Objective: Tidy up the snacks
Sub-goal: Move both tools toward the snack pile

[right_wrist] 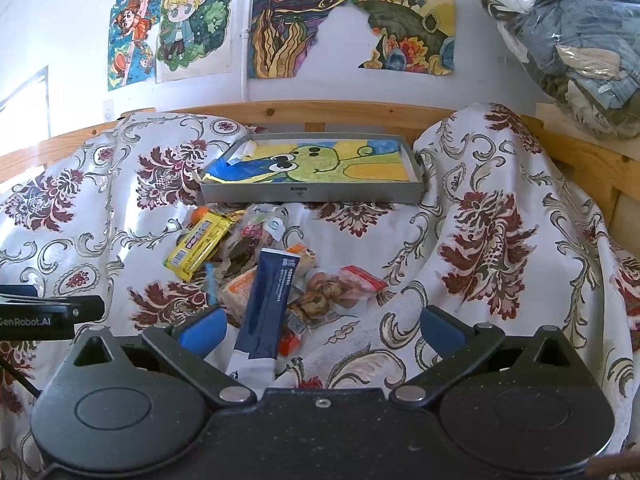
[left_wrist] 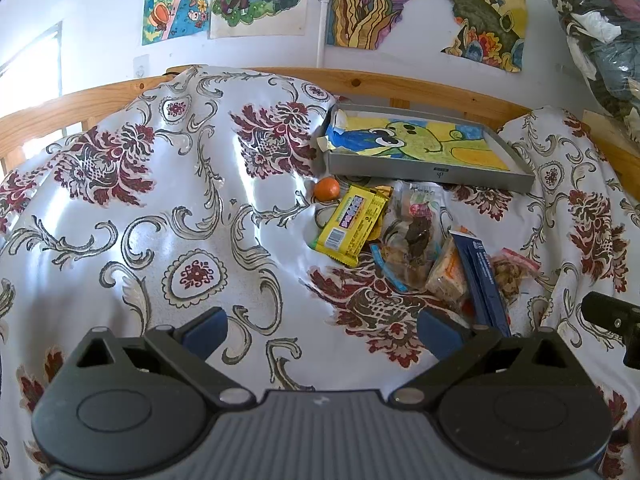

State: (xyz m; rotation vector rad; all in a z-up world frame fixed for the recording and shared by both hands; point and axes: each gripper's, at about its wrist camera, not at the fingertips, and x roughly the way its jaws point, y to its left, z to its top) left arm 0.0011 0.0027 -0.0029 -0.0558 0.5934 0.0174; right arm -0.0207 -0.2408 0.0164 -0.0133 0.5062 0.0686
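A pile of snacks lies on the flowered bedspread in front of a grey tray (left_wrist: 428, 170) (right_wrist: 312, 194) lined with a cartoon drawing. In the pile are a yellow candy bar (left_wrist: 352, 224) (right_wrist: 198, 246), a small orange (left_wrist: 327, 189) (right_wrist: 199, 213), a dark blue packet (left_wrist: 482, 280) (right_wrist: 268, 308), clear bags of pastries (left_wrist: 416, 236) (right_wrist: 324, 296) and an orange-labelled wafer pack (left_wrist: 448, 274). My left gripper (left_wrist: 322, 330) is open, low and left of the pile. My right gripper (right_wrist: 322, 330) is open, with the blue packet's near end between its fingers, untouched.
A wooden bed rail (left_wrist: 280, 78) (right_wrist: 340, 110) runs behind the tray under wall posters. The bedspread bulges over pillows at left (left_wrist: 160, 160) and right (right_wrist: 500, 200). A plastic bag of clothes (right_wrist: 568, 40) hangs at upper right. The other gripper shows at each view's edge.
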